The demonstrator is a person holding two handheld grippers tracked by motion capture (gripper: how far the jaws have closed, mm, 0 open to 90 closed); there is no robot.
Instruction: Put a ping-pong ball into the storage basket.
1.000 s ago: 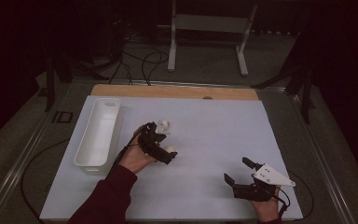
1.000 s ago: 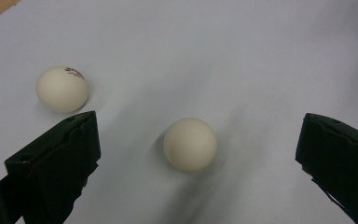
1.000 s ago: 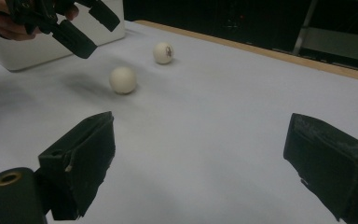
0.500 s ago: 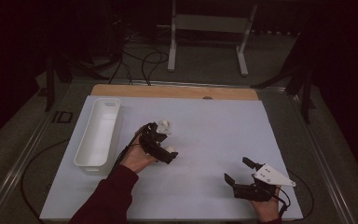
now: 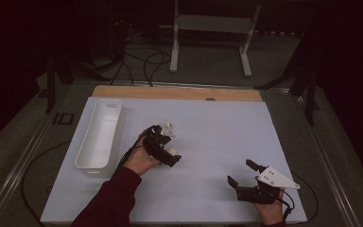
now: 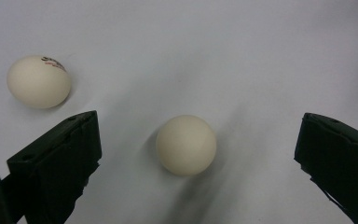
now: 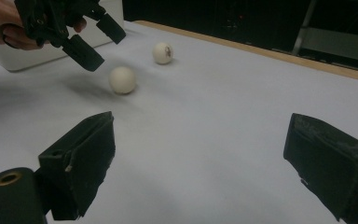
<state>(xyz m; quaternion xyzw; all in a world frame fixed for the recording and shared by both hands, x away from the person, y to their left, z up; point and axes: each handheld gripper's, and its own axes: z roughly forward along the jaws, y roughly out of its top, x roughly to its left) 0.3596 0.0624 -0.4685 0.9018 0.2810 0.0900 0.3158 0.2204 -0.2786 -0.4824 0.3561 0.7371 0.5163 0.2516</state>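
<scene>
Two white table-tennis balls lie on the white table sheet [image 5: 217, 137]. In the left gripper view the plain ball [image 6: 185, 144] sits on the sheet between my wide-apart black jaws, touched by neither. The printed ball [image 6: 38, 81] lies off to the upper left. From above, my left gripper [image 5: 165, 144] hovers open over the plain ball [image 5: 172, 152], and the printed ball [image 5: 168, 126] is just beyond it. My right gripper [image 5: 241, 171] rests open near the front right edge, holding nothing. Its own view looks at both the plain ball [image 7: 122, 79] and the printed ball [image 7: 162, 52].
A long white bin [image 5: 99, 135] stands along the left side of the sheet, close to the left hand. A wooden strip [image 5: 179, 92] borders the far edge. Cables [image 5: 142, 56] and a metal stand [image 5: 212, 28] sit on the floor behind the table.
</scene>
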